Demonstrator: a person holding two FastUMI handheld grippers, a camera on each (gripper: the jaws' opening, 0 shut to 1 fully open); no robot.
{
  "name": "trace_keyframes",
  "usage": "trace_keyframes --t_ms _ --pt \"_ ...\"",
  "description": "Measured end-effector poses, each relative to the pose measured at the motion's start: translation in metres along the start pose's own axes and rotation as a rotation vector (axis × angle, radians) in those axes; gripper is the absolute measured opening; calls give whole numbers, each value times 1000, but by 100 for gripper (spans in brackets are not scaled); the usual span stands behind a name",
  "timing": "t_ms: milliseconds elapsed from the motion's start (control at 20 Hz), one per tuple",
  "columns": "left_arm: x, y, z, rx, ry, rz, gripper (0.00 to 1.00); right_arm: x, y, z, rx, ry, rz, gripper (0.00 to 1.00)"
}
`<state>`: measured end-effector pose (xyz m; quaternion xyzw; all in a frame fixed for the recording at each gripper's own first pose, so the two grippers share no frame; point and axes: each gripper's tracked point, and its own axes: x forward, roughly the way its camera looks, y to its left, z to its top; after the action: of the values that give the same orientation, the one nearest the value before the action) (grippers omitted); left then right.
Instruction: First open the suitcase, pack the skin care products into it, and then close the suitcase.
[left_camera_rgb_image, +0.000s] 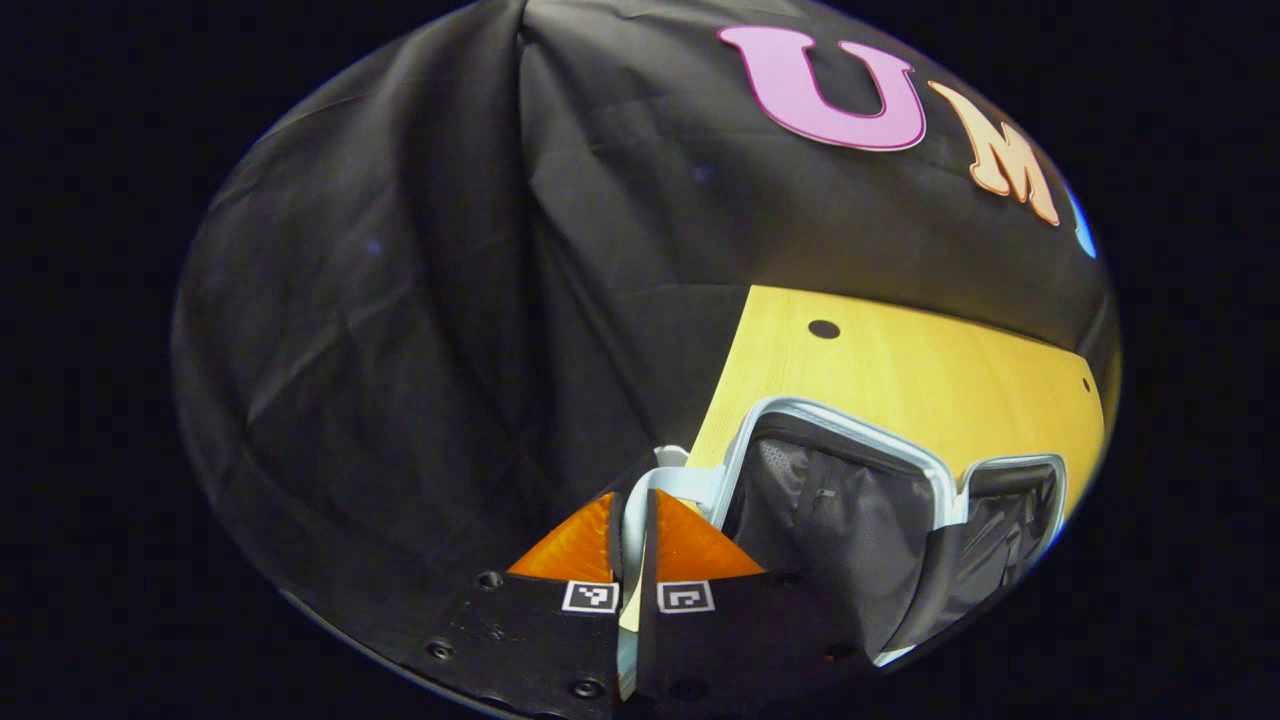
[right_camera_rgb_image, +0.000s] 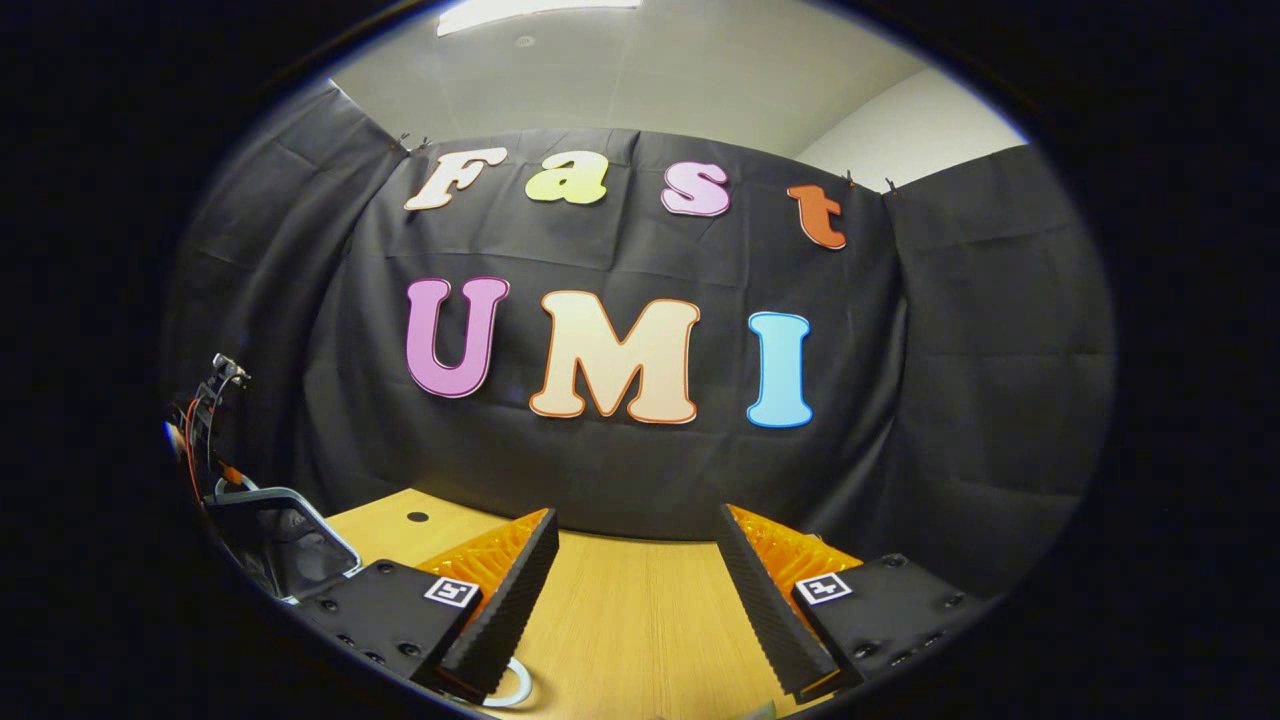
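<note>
The suitcase (left_camera_rgb_image: 850, 500) stands open on the wooden table (left_camera_rgb_image: 900, 370), its dark lining showing. The left gripper (left_camera_rgb_image: 635, 545) pinches its pale rim between 2 fingers; the right gripper (right_camera_rgb_image: 635, 590) hangs spread apart over the tabletop.

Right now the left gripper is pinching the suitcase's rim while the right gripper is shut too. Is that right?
Not quite: the right gripper is open, fingers spread above the table, as the right gripper view shows. The left gripper does pinch the suitcase rim.
</note>
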<state>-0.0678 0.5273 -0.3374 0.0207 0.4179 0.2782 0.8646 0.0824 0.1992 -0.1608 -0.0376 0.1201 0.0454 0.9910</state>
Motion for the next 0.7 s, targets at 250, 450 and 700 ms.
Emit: trace_keyframes --t_ms 250,450,700 --pt "26 8 -40 -132 79 28 4 0 5 -7 -16 19 13 99" --pt "13 8 -20 -197 -18 17 39 2 15 -2 -9 1 54 98" --pt "-59 -20 60 -169 -312 55 84 13 12 19 78 -55 115 98"
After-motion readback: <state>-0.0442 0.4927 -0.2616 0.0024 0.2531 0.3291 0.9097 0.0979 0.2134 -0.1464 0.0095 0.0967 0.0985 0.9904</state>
